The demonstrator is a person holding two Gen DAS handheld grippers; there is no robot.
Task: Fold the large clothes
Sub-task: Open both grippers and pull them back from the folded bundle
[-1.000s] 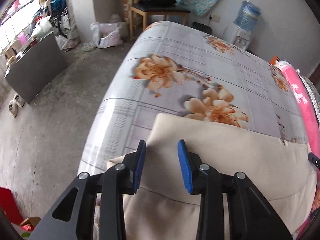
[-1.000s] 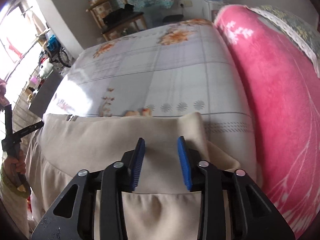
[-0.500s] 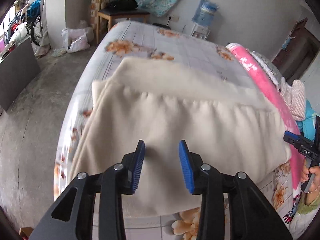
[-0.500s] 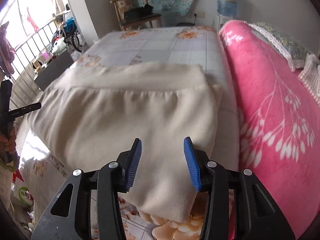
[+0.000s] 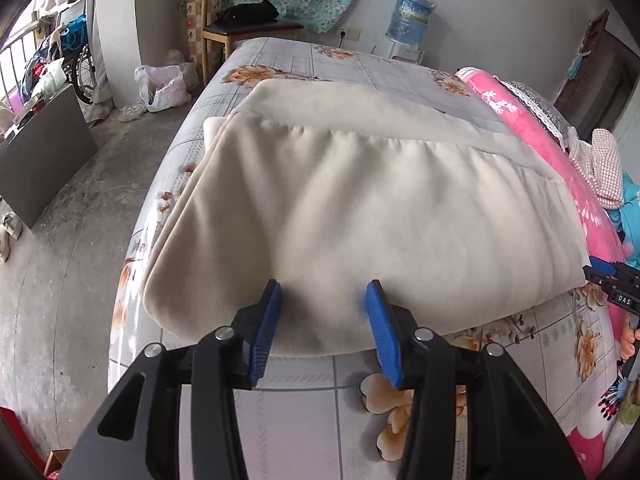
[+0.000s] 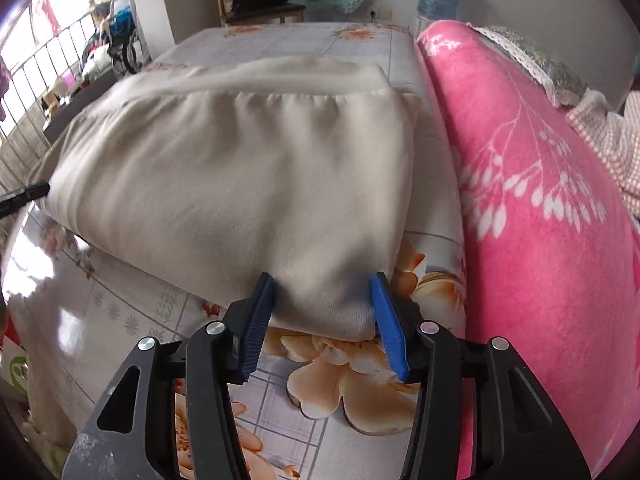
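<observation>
A large cream garment lies folded on the flower-print bed sheet; it also shows in the right wrist view. My left gripper is open and empty, its blue pads at the garment's near folded edge, left of the middle. My right gripper is open and empty, its pads straddling the garment's near right corner without pinching it. The right gripper's tip shows at the right edge of the left wrist view.
A pink flowered blanket lies along the right side of the bed. A wooden chair and a water dispenser stand at the far wall. Bare concrete floor with bags and clutter is left of the bed.
Both grippers have pulled back toward me from the far fold, and the garment now lies folded over. The jaws have opened a little wider.
</observation>
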